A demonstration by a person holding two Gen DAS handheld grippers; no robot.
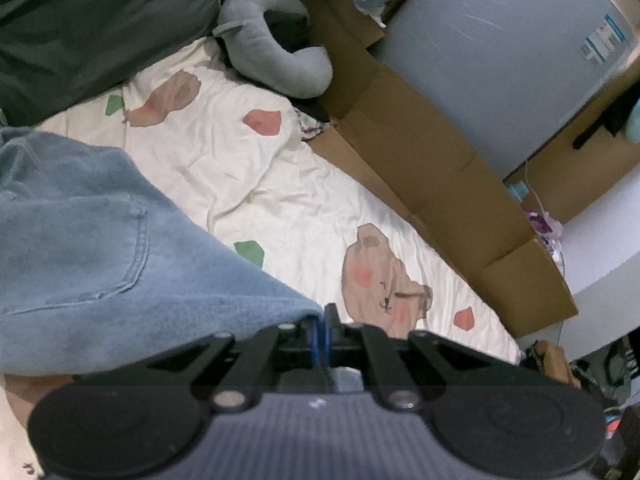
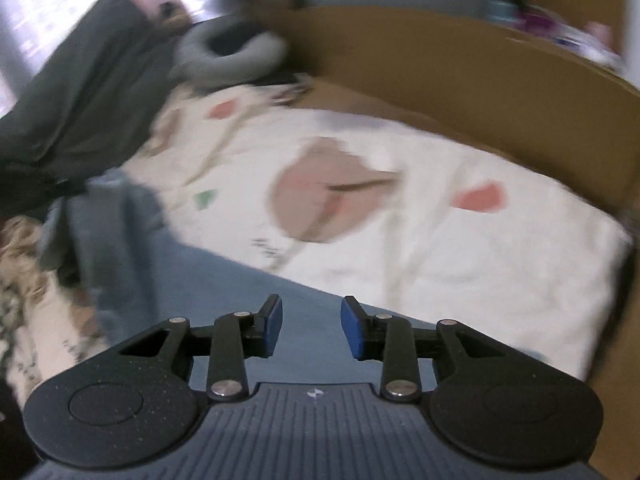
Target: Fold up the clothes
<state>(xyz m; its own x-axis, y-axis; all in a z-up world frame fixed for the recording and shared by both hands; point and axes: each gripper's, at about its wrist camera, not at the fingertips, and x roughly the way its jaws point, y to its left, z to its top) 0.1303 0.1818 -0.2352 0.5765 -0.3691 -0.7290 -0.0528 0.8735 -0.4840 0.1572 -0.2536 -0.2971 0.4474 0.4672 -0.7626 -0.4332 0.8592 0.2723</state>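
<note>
Denim, light blue: jeans [image 1: 92, 240] spread over the left part of the bed [image 1: 248, 168], back pocket facing up, one edge drawn to the left claw [image 1: 322, 330]. Left claw fully closed, blue pads pressed together, denim edge pinched between them. Seen from the right wrist, same jeans [image 2: 132, 232] lying as a blue band beneath and left of the right claw [image 2: 312, 326], bunched higher toward the left. Right claw partly open, blue pads apart, nothing between them, only denim below; whether touching the cloth, impossible to tell. Picture from that side blurred. Under the jeans, cream bedsheet printed with brownish animal figures, pink blobs and green patches, wrinkled. Behind, at the head of the bed, dark green bedding [image 1: 92, 20] piled up. Beside it, grey U-shaped pillow [image 1: 272, 52]. Along the right side of the bed, flattened brown cardboard [image 1: 432, 168] leaning up, with a large pale grey panel [image 1: 500, 60] behind it, small label near its upper right.
</note>
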